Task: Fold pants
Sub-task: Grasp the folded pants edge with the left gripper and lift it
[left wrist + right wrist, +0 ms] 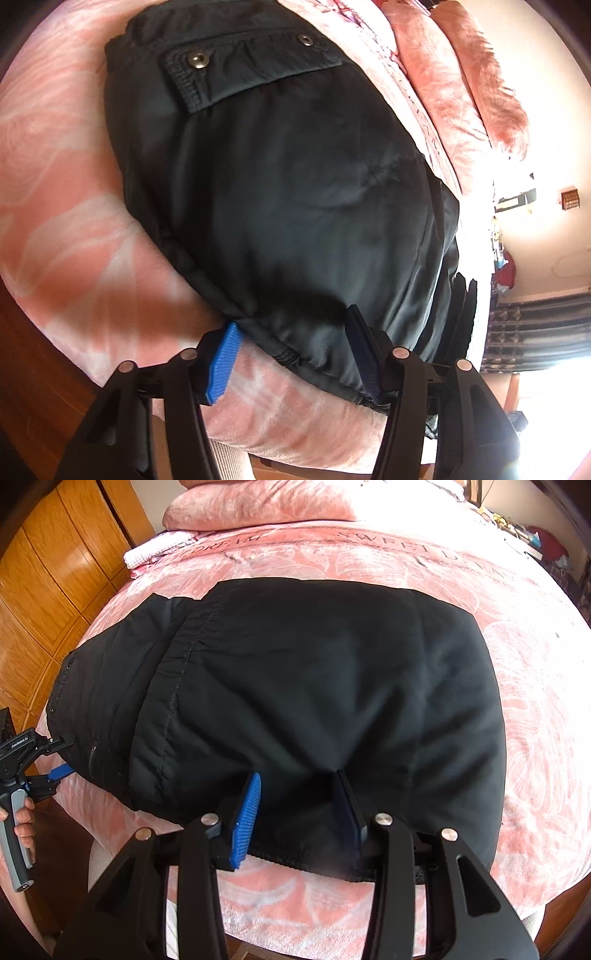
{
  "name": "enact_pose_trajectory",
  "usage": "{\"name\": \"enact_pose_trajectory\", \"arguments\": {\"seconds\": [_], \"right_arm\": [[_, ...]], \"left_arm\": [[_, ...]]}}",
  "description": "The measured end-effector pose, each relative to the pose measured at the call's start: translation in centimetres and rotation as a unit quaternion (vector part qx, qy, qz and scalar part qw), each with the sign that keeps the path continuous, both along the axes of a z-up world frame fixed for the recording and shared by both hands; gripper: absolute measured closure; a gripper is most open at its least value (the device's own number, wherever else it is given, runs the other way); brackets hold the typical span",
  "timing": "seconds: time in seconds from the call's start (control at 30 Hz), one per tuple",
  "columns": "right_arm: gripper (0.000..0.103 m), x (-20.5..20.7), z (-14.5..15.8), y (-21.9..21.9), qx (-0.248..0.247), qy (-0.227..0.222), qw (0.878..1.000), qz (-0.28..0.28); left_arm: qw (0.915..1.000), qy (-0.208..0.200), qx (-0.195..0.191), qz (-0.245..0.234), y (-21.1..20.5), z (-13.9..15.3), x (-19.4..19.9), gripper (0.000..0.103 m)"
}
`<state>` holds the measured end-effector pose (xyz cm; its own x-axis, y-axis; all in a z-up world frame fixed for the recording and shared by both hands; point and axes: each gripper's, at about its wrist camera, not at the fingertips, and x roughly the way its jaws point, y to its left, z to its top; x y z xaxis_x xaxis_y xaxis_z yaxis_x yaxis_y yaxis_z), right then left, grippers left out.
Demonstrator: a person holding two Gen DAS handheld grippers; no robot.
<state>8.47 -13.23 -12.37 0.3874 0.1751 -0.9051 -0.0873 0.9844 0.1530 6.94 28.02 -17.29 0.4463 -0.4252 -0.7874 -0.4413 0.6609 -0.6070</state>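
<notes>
My left gripper (295,350) and right gripper (299,812) both gape wide at the lower centre of their frames, holding nothing; the folded black pants (314,709) fill mid-frame on the pink bedspread (535,738); slick fabric could slip, undoing the fold.

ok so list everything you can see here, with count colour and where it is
pants: 1, black, folded on the bed near its front edge
blanket: 1, pink with white pattern, covers the bed
pillows: at least 1, pink, far end of the bed
wardrobe: 1, orange-brown wood, left of the bed
left gripper: 1, black with blue pads, open around the pants' edge
right gripper: 1, black with blue pads, open around the pants' hem
</notes>
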Motion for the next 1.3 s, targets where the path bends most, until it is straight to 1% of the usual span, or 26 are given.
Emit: {"name": "enact_pose_trajectory", "arguments": {"seconds": [0.07,0.2,0.27,0.33,0.43,0.5,0.57,0.63,0.67,0.7,0.77,0.8,0.9,0.97,1.0,1.07,1.13,1.2,1.23,1.27,1.3], "right_arm": [[0.062,0.0,0.0,-0.1,0.004,0.001,1.000,-0.001],[0.062,0.2,-0.1,-0.1,0.004,0.002,1.000,-0.001],[0.060,0.2,-0.2,0.1,0.000,0.001,1.000,0.000],[0.058,0.2,-0.2,0.3,-0.001,0.000,1.000,-0.001],[0.058,0.1,-0.2,0.2,0.001,0.000,1.000,-0.001],[0.059,0.2,-0.2,0.1,0.004,0.001,1.000,-0.001],[0.059,0.2,-0.3,0.2,0.000,0.000,1.000,0.002],[0.058,0.2,-0.3,0.3,-0.003,-0.001,1.000,0.003],[0.058,0.2,-0.3,0.3,-0.002,-0.001,1.000,0.002],[0.058,0.2,-0.3,0.3,0.000,-0.001,1.000,0.001],[0.059,0.1,-0.4,0.2,0.000,-0.002,1.000,0.002],[0.059,0.1,-0.4,0.2,-0.001,-0.002,1.000,0.004],[0.059,0.1,-0.4,0.3,-0.003,-0.002,1.000,0.007],[0.059,0.1,-0.4,0.3,-0.001,-0.001,1.000,0.006],[0.059,0.2,-0.4,0.2,0.000,0.000,1.000,0.005],[0.058,0.3,-0.5,0.2,0.001,0.000,1.000,0.005],[0.058,0.3,-0.5,0.2,-0.002,0.000,1.000,0.007],[0.059,0.3,-0.4,0.2,0.000,0.000,1.000,0.008],[0.059,0.3,-0.3,0.1,0.001,0.000,1.000,0.008],[0.059,0.3,-0.3,0.0,0.003,0.001,1.000,0.008],[0.059,0.3,-0.3,-0.1,0.005,0.002,1.000,0.008]], "left_arm": [[0.9999,0.008,-0.004,0.010,0.2,0.6,-0.8,0.047],[0.9997,-0.018,0.017,0.006,0.0,2.9,-2.0,0.047],[0.9992,-0.027,0.029,-0.006,-0.2,3.3,-1.3,0.047],[0.9990,-0.017,0.041,-0.007,-0.3,3.0,-0.5,0.048],[0.9991,0.007,0.039,-0.012,-0.8,1.7,0.6,0.049],[0.9993,0.007,0.036,-0.006,-0.9,1.4,0.8,0.049],[0.9995,-0.002,0.031,0.004,-0.7,1.2,0.9,0.050],[0.9994,-0.004,0.028,0.021,-0.4,1.1,1.0,0.057],[0.9990,-0.007,0.035,0.027,-0.2,1.2,0.9,0.074],[0.9986,-0.006,0.040,0.033,-0.1,1.1,0.9,0.088],[0.9984,-0.009,0.031,0.046,0.2,1.1,0.7,0.096],[0.9981,-0.014,0.029,0.052,0.3,1.3,0.4,0.098],[0.9963,-0.036,0.052,0.058,-0.4,2.8,-0.6,0.100],[0.9955,-0.041,0.054,0.066,-0.5,3.3,-1.4,0.100],[0.9954,-0.036,0.054,0.070,-0.4,3.0,-1.7,0.100],[0.9957,-0.025,0.068,0.057,-0.2,1.8,-1.5,0.100],[0.9963,-0.014,0.065,0.054,0.0,0.3,-0.9,0.100],[0.9953,-0.028,0.082,0.042,-0.2,0.8,-0.5,0.099],[0.9950,-0.034,0.084,0.042,-0.3,1.2,-0.6,0.098],[0.9952,-0.036,0.081,0.041,-0.2,1.5,-0.8,0.093],[0.9956,-0.036,0.075,0.043,0.1,1.8,-1.1,0.085]]}}
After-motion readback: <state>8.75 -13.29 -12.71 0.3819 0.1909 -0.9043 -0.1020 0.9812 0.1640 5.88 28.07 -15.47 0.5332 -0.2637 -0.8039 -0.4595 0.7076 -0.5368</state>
